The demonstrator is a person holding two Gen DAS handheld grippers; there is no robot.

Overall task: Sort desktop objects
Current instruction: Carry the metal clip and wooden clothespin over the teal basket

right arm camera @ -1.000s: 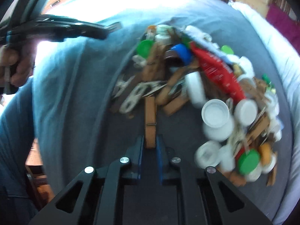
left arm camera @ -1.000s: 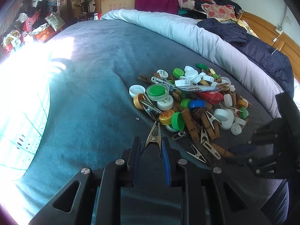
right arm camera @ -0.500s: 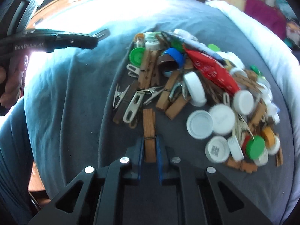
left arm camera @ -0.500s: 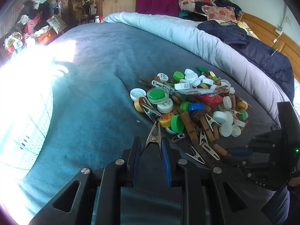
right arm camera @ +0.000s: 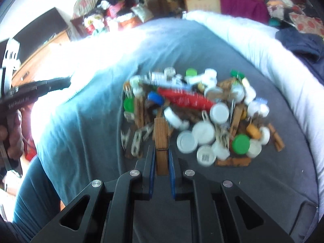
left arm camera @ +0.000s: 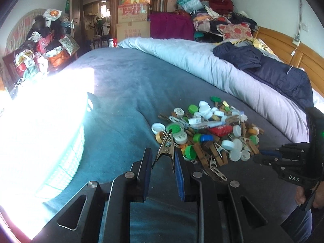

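Note:
A heap of bottle caps, wooden pegs and metal clips [left arm camera: 208, 129] lies on the blue-grey bed cover; it also shows in the right wrist view [right arm camera: 194, 111]. My left gripper [left arm camera: 164, 162] is shut on a metal clip [left arm camera: 166, 147] and holds it above the cover, left of the heap. My right gripper [right arm camera: 162, 160] is shut on a wooden clothes peg [right arm camera: 161, 139] and holds it above the near edge of the heap. The right gripper also shows at the right in the left wrist view [left arm camera: 261, 158].
A pale perforated basket [left arm camera: 40, 141] stands at the left in strong glare. A rolled white duvet [left arm camera: 222, 70] and dark jackets [left arm camera: 273, 68] lie along the far side of the bed. Boxes and clutter stand beyond the bed.
Both grippers have lifted up and away from the heap with their clip and peg held. The heap looks smaller and farther in both views.

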